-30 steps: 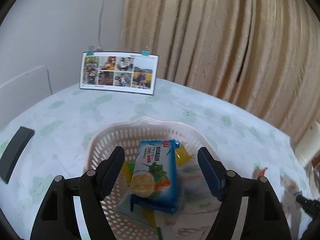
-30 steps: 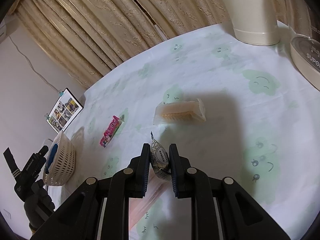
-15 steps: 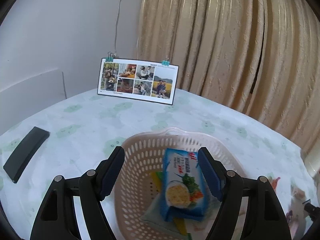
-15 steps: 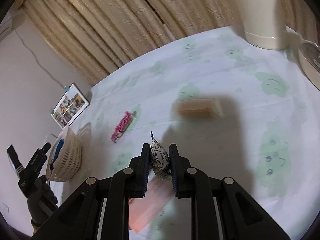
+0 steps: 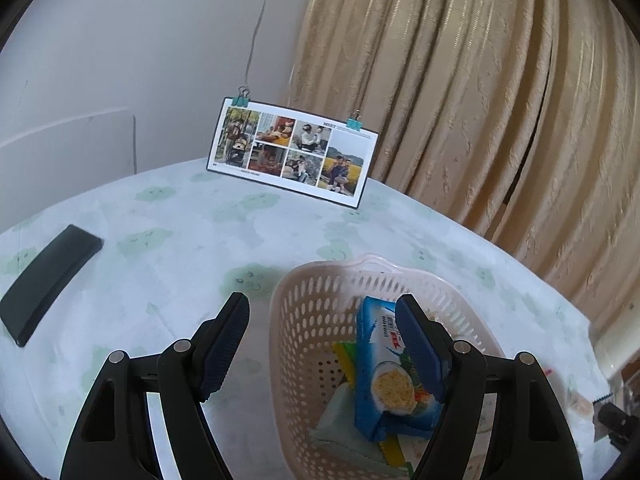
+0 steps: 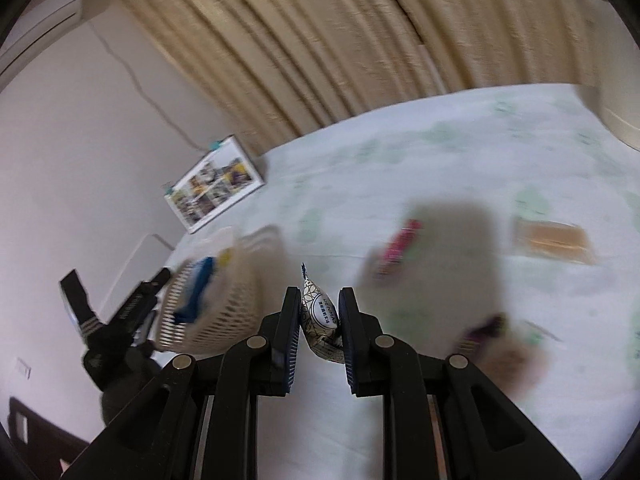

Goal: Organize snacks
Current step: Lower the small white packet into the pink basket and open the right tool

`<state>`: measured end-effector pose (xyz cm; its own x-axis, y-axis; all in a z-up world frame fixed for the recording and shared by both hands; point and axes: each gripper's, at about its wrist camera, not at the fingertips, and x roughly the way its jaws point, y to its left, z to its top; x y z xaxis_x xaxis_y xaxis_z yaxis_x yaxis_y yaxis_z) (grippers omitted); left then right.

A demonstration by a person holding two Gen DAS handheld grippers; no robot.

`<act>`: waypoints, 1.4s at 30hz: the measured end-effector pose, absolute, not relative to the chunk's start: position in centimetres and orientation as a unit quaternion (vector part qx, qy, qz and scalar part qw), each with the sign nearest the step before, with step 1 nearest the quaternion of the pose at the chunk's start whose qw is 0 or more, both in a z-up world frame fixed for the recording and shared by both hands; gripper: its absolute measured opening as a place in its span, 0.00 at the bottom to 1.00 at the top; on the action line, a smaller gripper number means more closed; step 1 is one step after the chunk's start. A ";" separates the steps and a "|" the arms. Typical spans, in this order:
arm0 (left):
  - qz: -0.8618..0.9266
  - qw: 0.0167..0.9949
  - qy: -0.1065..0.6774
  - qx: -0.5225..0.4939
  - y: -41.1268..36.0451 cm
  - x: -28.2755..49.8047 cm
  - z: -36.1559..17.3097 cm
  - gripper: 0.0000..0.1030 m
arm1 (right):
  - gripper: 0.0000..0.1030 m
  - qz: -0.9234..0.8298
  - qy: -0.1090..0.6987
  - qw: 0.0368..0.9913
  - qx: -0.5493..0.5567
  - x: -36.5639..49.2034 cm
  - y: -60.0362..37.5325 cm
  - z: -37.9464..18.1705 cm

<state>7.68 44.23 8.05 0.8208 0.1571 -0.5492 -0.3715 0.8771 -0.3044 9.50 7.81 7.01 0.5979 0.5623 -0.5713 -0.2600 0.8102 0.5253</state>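
A pale pink perforated basket (image 5: 308, 328) stands on the table with a blue cracker pack (image 5: 384, 380) and other packets inside. My left gripper (image 5: 322, 336) is open above the basket's left rim, nothing between its fingers. In the right wrist view my right gripper (image 6: 320, 320) is shut on a small white patterned snack packet (image 6: 320, 316), held above the table just right of the basket (image 6: 216, 312). A pink wrapped bar (image 6: 398, 248), a tan cracker pack (image 6: 554, 240) and a dark wrapped snack (image 6: 482, 334) lie blurred on the tablecloth.
A photo card (image 5: 292, 152) with clips stands at the table's far edge before beige curtains. A black flat object (image 5: 48, 276) lies at the left of the table. A person's dark gloved hand (image 6: 120, 372) holds the left gripper. A white appliance (image 6: 618, 112) stands far right.
The right gripper has swung left toward the basket with the packet; its view is now blurred. The left gripper has shifted left and back, so the basket sits lower right in its view.
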 end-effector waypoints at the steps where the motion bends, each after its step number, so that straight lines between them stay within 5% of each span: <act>1: 0.142 0.932 0.262 -0.206 44.3 7.6 8.1 0.74 | 0.18 0.243 0.381 0.870 0.197 9.5 8.6 7.2; 19: 0.141 0.930 0.252 -0.229 45.3 6.9 8.2 0.74 | 0.21 0.327 0.394 0.848 0.140 11.5 22.2 8.5; 23: 0.138 0.930 0.253 -0.227 45.2 6.9 8.1 0.74 | 0.43 0.325 0.398 0.843 0.162 12.2 22.4 8.0; 42: 0.064 0.947 0.278 -0.149 40.3 7.9 8.4 0.75 | 0.43 0.265 0.396 0.859 0.190 11.1 16.8 6.0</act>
